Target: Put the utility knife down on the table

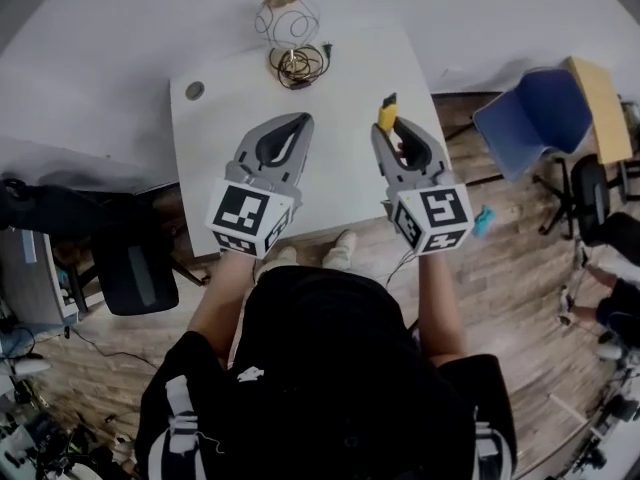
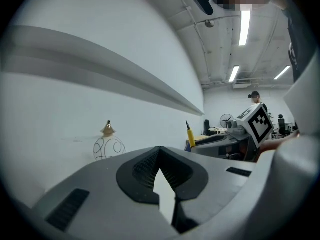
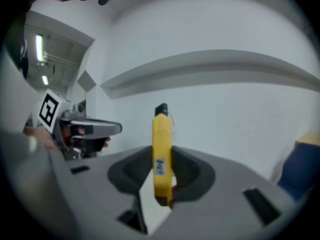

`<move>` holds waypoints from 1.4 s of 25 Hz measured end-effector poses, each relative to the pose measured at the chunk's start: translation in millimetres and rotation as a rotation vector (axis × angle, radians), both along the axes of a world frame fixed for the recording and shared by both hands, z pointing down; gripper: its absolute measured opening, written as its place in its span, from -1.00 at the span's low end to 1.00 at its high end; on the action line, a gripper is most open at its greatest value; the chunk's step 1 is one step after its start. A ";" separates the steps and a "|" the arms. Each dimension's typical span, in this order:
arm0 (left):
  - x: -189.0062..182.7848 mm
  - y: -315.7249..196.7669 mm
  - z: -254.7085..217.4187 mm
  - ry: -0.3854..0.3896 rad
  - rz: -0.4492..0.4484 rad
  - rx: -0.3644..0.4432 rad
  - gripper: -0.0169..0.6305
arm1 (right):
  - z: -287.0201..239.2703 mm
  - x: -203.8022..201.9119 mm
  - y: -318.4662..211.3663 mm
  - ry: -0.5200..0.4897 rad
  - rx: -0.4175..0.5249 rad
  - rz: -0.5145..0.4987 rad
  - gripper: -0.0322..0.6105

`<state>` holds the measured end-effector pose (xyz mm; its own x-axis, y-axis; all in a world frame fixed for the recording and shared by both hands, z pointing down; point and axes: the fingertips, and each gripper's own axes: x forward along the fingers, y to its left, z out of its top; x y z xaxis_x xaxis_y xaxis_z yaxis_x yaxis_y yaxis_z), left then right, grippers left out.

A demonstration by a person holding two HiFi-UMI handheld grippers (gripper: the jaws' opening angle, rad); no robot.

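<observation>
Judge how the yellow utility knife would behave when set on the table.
Probably stiff: the utility knife stands straight out of the right gripper, held at its lower end. Its slim, flat-looking body suggests it would lie still on the table, not roll. Stood on end, it would likely tip.

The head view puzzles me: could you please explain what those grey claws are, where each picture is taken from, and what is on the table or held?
No robot here: a person holds two hand-worked grippers, each with a marker cube. The head view looks down from the person's head; the other two pictures come from cameras riding on each gripper. The left gripper is shut and empty. The right gripper is shut on a yellow utility knife, held over the white table. On the table's far edge stands a wire-globe ornament.
</observation>
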<state>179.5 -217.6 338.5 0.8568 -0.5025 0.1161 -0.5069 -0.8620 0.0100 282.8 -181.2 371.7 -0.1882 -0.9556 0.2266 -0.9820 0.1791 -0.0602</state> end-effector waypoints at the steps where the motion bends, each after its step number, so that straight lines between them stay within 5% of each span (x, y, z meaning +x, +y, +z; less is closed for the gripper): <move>1: -3.6 -2.5 0.8 0.000 -0.024 -0.003 -0.90 | 2.3 -3.3 -4.9 0.002 -0.006 -0.024 -0.47; 18: -86.5 -4.3 31.7 -0.026 -0.343 -0.071 -0.90 | 54.4 -97.5 -37.0 0.049 -0.148 -0.425 -0.48; 35: -132.3 0.1 67.0 -0.028 -0.379 -0.172 -0.90 | 131.8 -162.0 -27.3 0.149 -0.357 -0.578 -0.47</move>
